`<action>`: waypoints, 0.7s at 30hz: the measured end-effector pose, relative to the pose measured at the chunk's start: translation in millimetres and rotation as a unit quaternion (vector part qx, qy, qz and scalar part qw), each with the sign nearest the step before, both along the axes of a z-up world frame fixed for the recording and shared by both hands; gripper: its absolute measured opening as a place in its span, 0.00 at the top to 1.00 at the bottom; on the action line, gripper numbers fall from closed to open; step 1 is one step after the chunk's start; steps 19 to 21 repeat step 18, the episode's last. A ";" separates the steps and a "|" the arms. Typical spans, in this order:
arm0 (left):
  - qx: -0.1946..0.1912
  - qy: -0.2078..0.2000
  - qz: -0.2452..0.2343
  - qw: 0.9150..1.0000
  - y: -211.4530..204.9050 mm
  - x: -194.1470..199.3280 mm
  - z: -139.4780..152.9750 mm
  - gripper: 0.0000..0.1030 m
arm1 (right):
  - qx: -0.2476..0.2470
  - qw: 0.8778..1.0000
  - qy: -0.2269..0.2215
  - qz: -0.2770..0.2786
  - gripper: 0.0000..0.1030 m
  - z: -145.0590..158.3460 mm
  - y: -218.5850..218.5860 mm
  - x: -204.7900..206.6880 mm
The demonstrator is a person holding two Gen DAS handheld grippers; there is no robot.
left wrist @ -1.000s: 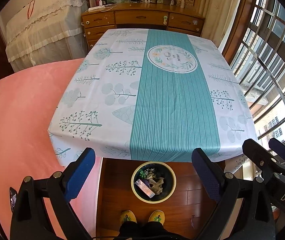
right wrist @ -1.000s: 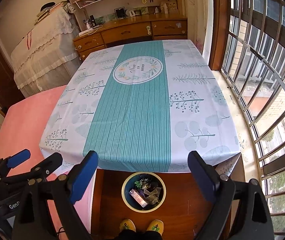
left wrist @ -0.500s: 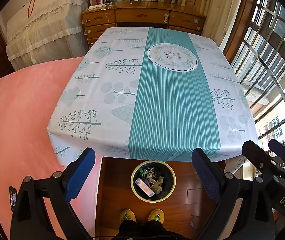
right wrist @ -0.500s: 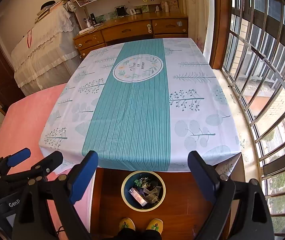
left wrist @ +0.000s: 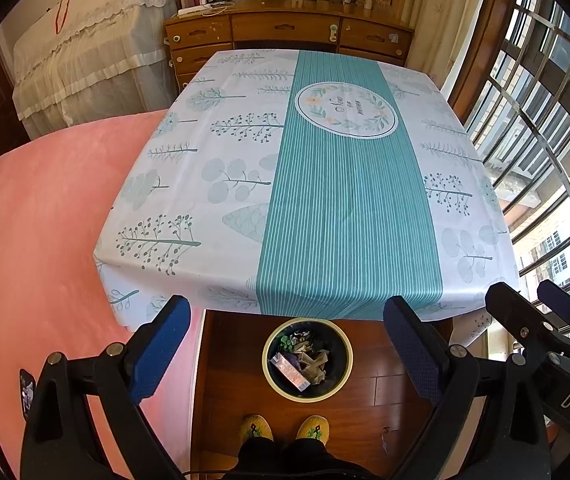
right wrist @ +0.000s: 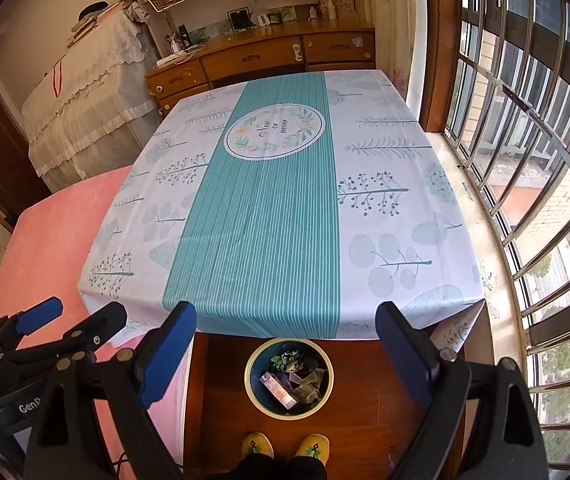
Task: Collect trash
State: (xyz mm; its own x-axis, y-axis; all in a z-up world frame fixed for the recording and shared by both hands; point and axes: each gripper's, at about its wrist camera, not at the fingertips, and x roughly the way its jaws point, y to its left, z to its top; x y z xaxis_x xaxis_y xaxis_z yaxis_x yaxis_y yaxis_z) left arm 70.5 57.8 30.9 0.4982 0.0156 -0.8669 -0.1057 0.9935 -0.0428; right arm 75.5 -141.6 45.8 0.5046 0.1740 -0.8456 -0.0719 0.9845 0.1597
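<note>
Fingers of left gripper (left wrist: 287,344) and right gripper (right wrist: 285,348) wide apart, empty, above trash-filled bin (left wrist: 269,364)

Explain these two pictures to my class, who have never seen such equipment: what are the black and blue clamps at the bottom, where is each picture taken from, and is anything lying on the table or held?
There is no robot here. A person, whose yellow slippers show at the bottom, holds a two-finger gripper in each hand. Each gripper carries a wide-angle camera that looks along its own blue-padded fingers, so one picture comes from the left gripper and the other from the right gripper. Each view also catches the other gripper at its edge. Both grippers stand open and hold nothing. They point down at a table under a white and teal tablecloth, which has nothing lying on it. On the wooden floor in front of the table stands a round bin that already holds trash, such as wrappers and crumpled scraps.
</note>
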 end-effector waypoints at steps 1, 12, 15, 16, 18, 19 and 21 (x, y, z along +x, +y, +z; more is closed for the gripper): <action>0.000 0.000 0.000 1.000 -0.1 0.2 0.1 0.07 | 0.000 1.000 0.000 0.000 0.11 -0.3 0.3 -0.9; 0.000 0.003 0.001 1.000 -1.2 -3.6 -3.8 0.07 | 0.001 1.000 0.002 0.000 0.11 -1.3 0.7 -0.9; 0.000 0.004 0.002 1.000 -1.1 -6.5 -4.7 0.07 | 0.002 1.000 0.002 0.001 0.11 -2.4 1.3 -2.8; 0.000 0.004 0.001 1.000 -1.4 -5.5 -4.3 0.07 | 0.002 1.000 0.002 0.001 0.11 -2.3 1.3 -2.7; -0.001 0.005 0.001 1.000 -1.2 -5.4 -4.3 0.07 | 0.002 1.000 0.002 0.001 0.11 -3.1 1.9 -4.2; -0.001 0.005 0.001 1.000 -1.2 -5.4 -4.3 0.07 | 0.002 1.000 0.002 0.001 0.11 -3.1 1.9 -4.2; -0.001 0.005 0.001 1.000 -1.2 -5.4 -4.3 0.07 | 0.002 1.000 0.002 0.001 0.11 -3.1 1.9 -4.2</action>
